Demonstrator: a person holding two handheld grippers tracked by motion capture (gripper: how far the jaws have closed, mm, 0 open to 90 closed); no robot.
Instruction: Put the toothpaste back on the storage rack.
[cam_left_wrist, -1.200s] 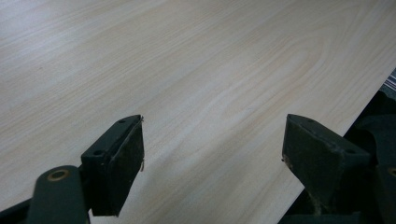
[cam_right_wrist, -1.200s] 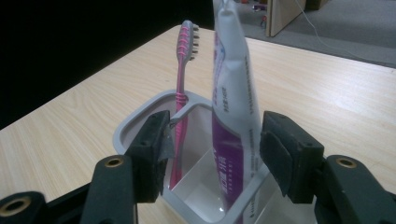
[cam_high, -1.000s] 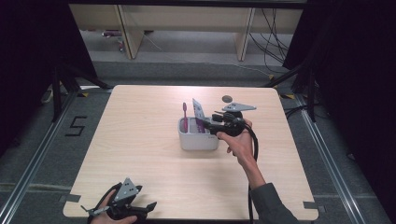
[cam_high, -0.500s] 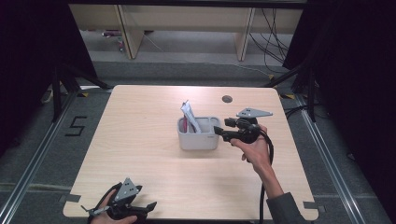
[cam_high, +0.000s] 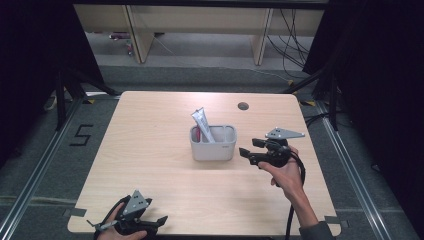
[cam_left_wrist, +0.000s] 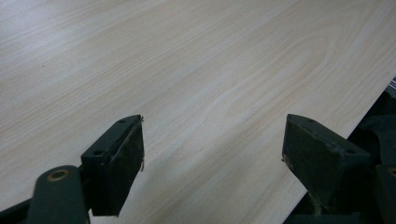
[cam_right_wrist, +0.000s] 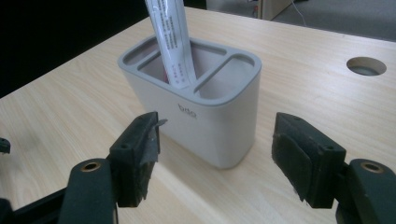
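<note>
Right claw (cam_high: 248, 152) gaping, jaws just widened, empty, beside grey holder (cam_high: 213, 142) with tube (cam_high: 203, 125); left claw (cam_high: 159, 220) open on counter (cam_high: 150, 150).

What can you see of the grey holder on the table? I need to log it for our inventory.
The grey holder is a rounded, matte, plastic-looking tub standing upright near the middle of the wooden table. Dividers split its open top into compartments, and small lettering marks the side seen in the right gripper view. A white tube stands tilted in the middle compartment, and something red shows beside it in the high view. The open right gripper faces it without touching.
</note>
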